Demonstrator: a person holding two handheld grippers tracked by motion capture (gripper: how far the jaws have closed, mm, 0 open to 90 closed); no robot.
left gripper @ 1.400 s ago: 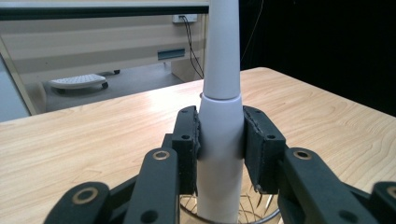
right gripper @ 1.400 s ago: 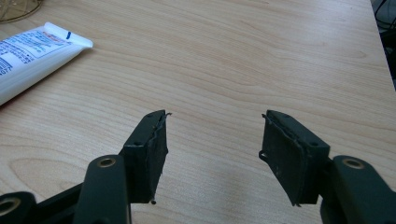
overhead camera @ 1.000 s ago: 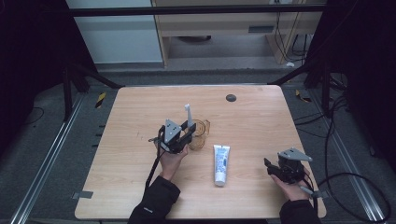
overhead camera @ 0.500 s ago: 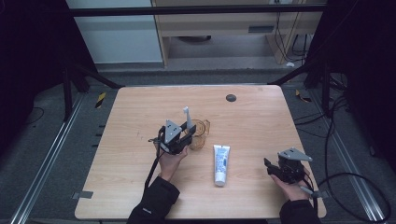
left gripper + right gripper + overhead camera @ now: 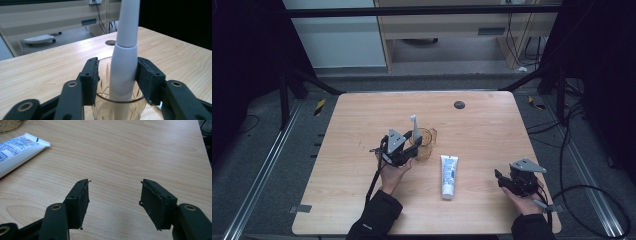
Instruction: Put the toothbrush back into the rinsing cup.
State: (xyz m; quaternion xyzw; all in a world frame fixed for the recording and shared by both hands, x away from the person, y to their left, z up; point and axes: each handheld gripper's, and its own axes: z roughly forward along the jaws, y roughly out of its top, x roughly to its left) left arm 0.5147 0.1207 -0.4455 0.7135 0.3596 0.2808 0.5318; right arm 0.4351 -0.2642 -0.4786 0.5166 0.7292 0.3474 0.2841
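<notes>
Wooden worktop (image 5: 362, 200), frame centre: electric toothbrush (image 5: 125, 62) already stood in glass cup (image 5: 117, 107), left gripper (image 5: 116, 75) jaws just opened, released; toothpaste tube (image 5: 449, 175) untouched; right gripper (image 5: 113, 202) held wide, empty.

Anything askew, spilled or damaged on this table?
Nothing spilled or broken. The white electric toothbrush stands upright in the amber glass cup. The left hand-held gripper has just been opening around its handle: one pad is clear, the other close against it. The toothpaste tube lies flat.
</notes>
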